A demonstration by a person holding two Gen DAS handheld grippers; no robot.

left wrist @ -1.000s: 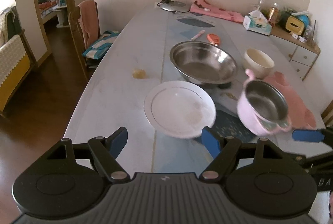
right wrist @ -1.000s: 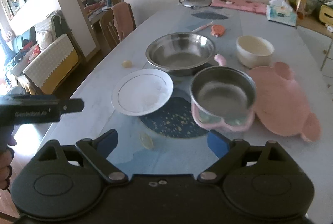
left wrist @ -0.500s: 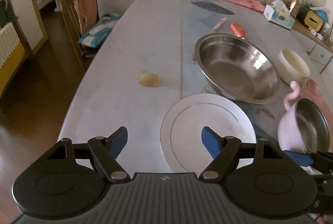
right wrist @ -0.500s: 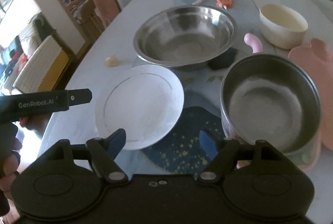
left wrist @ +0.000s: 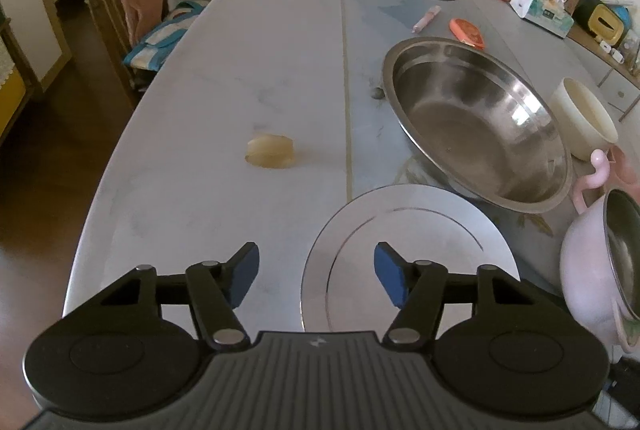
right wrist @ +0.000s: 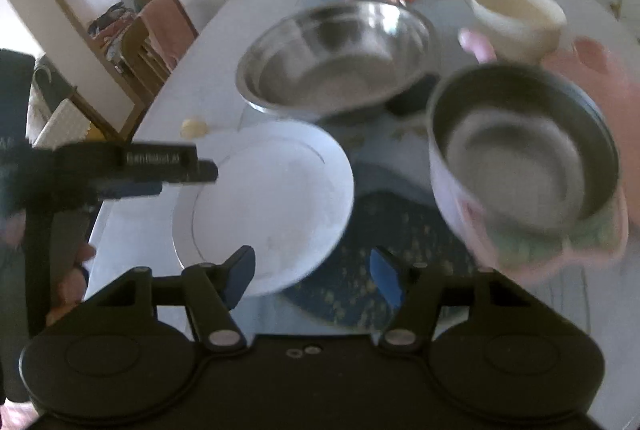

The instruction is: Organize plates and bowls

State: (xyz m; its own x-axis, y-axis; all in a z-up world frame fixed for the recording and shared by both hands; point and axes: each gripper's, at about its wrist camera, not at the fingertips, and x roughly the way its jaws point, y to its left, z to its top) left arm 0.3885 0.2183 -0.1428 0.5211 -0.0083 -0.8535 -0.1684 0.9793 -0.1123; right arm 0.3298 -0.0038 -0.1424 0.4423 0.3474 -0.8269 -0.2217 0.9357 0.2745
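Tabletop (left wrist: 224, 102): long, pale, carrying all the dishes; a chair (left wrist: 120, 2) stands at its left edge.
Steel bowl (left wrist: 476, 122): largest dish, empty, sitting just beyond the plate, its near rim next to or slightly over the plate's far edge.
White plate (left wrist: 404, 242): flat on the tabletop, at the near end, partly over a dark speckled mat (right wrist: 380, 226) that only the right view shows.
Pink pot (right wrist: 524, 166): steel-lined, right of the plate, blurred in the right view; whether it rests on the mat or is lifted cannot be told.
Cream bowl (left wrist: 580, 118): small, upright, right of the steel bowl and apart from it.
Left hand-held gripper (left wrist: 316, 276): fingers spread apart, holding nothing, low at the plate's near-left rim, which lies between the tips.
Right hand-held gripper (right wrist: 312, 276): also spread and empty, over the plate's near-right edge and the mat.
Step in hand: probably taking the plate by its rim with the left one.
Doing it well: slide one finger under the rim and one above, close firmly, lift level, clear the steel bowl's rim.
View differences: the left view is sharp and shows a yellowish lump (left wrist: 272, 150); the right view shows the left tool from the side.
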